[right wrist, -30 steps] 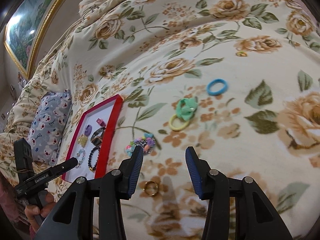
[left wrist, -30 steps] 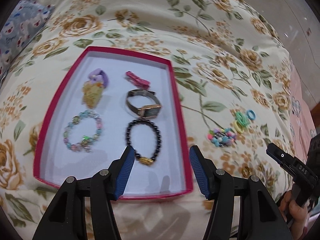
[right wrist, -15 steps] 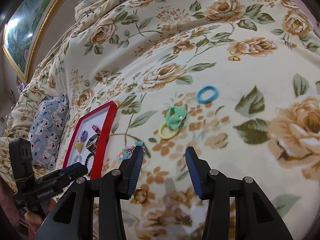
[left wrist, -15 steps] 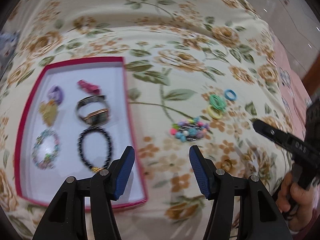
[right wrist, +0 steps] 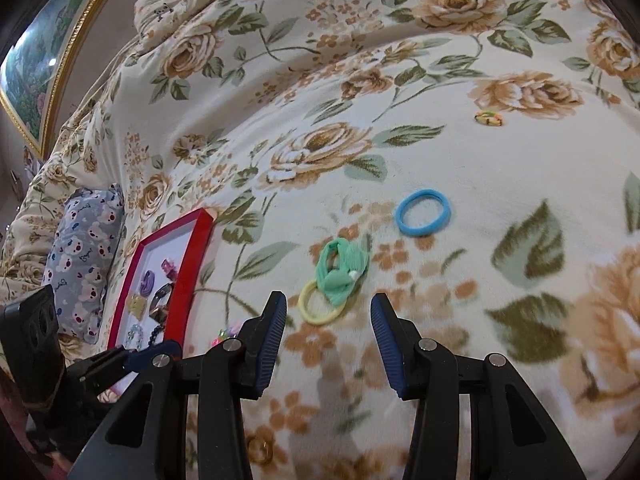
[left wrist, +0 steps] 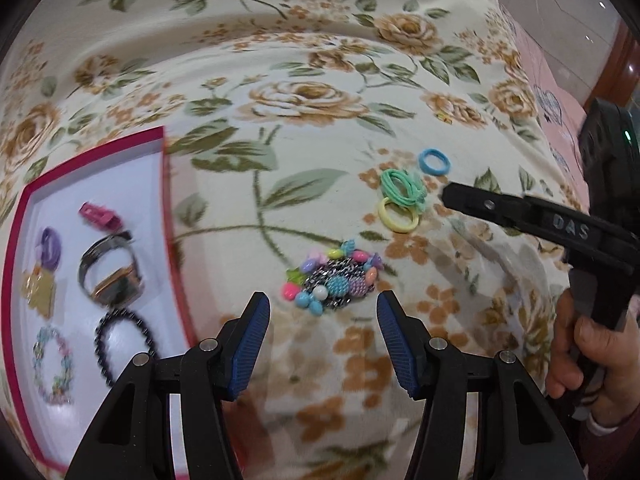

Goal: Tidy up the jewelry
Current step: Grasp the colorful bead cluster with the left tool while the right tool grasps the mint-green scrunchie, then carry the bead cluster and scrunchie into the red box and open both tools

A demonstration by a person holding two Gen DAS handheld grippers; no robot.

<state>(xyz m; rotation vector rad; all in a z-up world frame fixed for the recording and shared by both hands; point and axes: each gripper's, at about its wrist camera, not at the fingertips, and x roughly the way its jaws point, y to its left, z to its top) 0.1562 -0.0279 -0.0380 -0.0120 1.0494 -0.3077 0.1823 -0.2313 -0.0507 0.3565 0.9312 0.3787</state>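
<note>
My left gripper (left wrist: 323, 308) is open just in front of a colourful bead-and-chain bracelet (left wrist: 332, 280) lying on the floral blanket; nothing is between its blue pads. A red-rimmed tray (left wrist: 170, 216) at the left holds a watch (left wrist: 112, 280), a black bead bracelet (left wrist: 120, 340), a pastel bracelet, a purple tie, a gold piece and a pink clip. My right gripper (right wrist: 328, 312) is open and empty, hovering near a green hair tie (right wrist: 342, 266) and a yellow one (right wrist: 320, 308). A blue hair tie (right wrist: 423, 213) lies further off, and a gold ring (right wrist: 259, 449) sits below the left finger.
A small yellow-green item (right wrist: 489, 117) lies far back on the blanket. A grey patterned pillow (right wrist: 84, 248) sits beyond the tray (right wrist: 202, 232). A framed picture (right wrist: 44, 64) hangs at the upper left. A hand (left wrist: 588, 364) holds the right gripper's handle at the edge of the left wrist view.
My left gripper swung right from over the tray to in front of the colourful bracelet, rolling as it went. My right gripper moved forward toward the green and yellow hair ties.
</note>
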